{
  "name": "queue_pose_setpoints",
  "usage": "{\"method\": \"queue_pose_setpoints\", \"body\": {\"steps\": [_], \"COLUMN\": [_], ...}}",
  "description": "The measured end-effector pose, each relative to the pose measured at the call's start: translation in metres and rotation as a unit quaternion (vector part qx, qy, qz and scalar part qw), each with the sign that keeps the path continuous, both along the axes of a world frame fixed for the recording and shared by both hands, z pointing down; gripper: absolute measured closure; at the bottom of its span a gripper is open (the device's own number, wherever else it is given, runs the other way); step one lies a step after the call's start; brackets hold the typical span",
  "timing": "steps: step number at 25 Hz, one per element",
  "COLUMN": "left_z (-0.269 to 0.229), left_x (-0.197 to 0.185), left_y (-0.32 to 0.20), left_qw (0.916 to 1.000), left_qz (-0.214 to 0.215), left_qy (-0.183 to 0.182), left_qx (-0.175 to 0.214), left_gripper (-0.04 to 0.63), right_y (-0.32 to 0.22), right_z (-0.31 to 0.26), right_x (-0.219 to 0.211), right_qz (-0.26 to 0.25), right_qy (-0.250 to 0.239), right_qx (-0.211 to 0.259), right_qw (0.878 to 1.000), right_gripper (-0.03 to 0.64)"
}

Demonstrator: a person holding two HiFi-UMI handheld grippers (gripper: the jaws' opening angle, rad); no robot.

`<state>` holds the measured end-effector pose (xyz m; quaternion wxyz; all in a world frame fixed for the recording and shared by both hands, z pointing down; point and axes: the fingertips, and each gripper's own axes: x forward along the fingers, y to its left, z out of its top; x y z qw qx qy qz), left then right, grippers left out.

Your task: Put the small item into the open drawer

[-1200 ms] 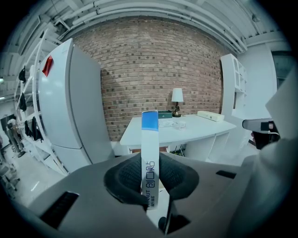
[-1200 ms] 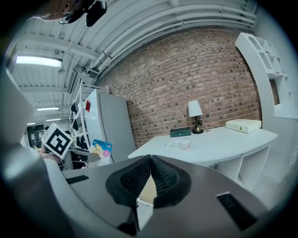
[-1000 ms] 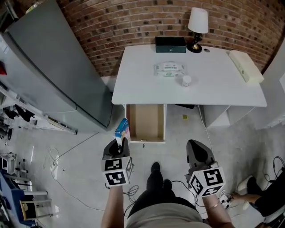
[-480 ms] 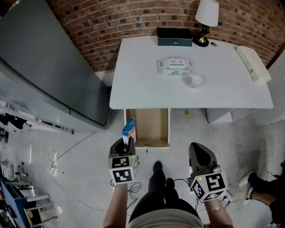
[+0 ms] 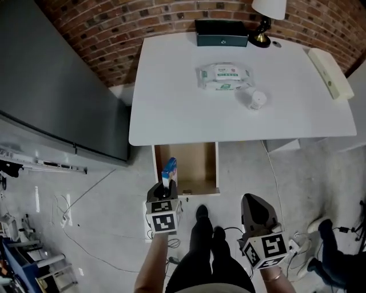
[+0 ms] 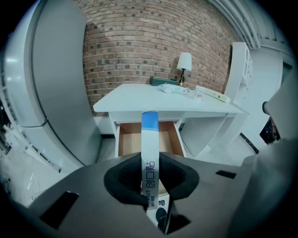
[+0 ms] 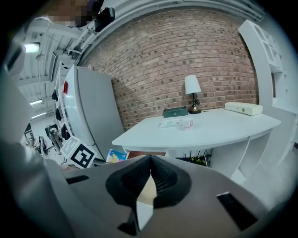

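Observation:
The small item is a slim blue-and-white box [image 5: 170, 170], upright between the jaws of my left gripper [image 5: 164, 190], which is shut on it. The box hangs over the front left corner of the open wooden drawer [image 5: 196, 163] under the white table [image 5: 189, 114]. In the left gripper view the box [image 6: 150, 148] stands straight up from the left gripper [image 6: 150, 183], with the drawer [image 6: 132, 142] just beyond. My right gripper [image 5: 257, 207] stays low at the right, jaws closed together and empty; the right gripper view shows the same gripper [image 7: 150, 162] and the box [image 7: 116, 155] off to its left.
On the table lie a wipes pack [image 5: 224, 75], a small white jar [image 5: 257, 100], a dark green box [image 5: 222, 32], a lamp [image 5: 269, 11] and a long white case [image 5: 330, 66]. A grey fridge [image 5: 57, 86] stands left. Cables [image 5: 68, 212] trail over the floor.
The person has stepped toward the table. My left gripper has carried the box forward to the drawer's front left corner. The right gripper has kept its place, shut.

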<state>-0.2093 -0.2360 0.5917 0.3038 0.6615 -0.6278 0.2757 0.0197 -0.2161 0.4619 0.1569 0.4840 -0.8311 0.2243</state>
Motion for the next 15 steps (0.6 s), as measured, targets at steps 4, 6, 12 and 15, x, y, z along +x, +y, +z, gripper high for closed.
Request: {"method": "queue_pose_setpoints", "body": {"steps": [4,6,12,15], "left_z": [0.050,0.075,0.144,0.170], "left_x": [0.004,0.006,0.011,0.014], "left_y": [-0.013,-0.021,-0.035,-0.042], "left_qw": [0.9991,0.9985,0.9938,0.9922], "left_qz": [-0.001,0.001,-0.012,-0.003], "left_qy": [0.011,0.013,0.019,0.004], "left_qx": [-0.041,-0.053,-0.109,-0.124], "left_gripper": [0.508,0.508,0.508,0.508], "right_y": [-0.008,-0.012,-0.023,-0.026], "right_z": [0.025,0.036,0.063,0.076], "right_x": [-0.004,-0.004,-0.006,-0.005], "right_qz": [0.006,0.011,0.019,0.021], "right_qy": [0.001,0.000,-0.005,-0.005], "right_qx": [-0.021,-0.031,-0.051,-0.062], "right_qw": [1.000,0.999,0.998,0.998], "right_gripper": [0.609,0.609,0.609,0.609]}}
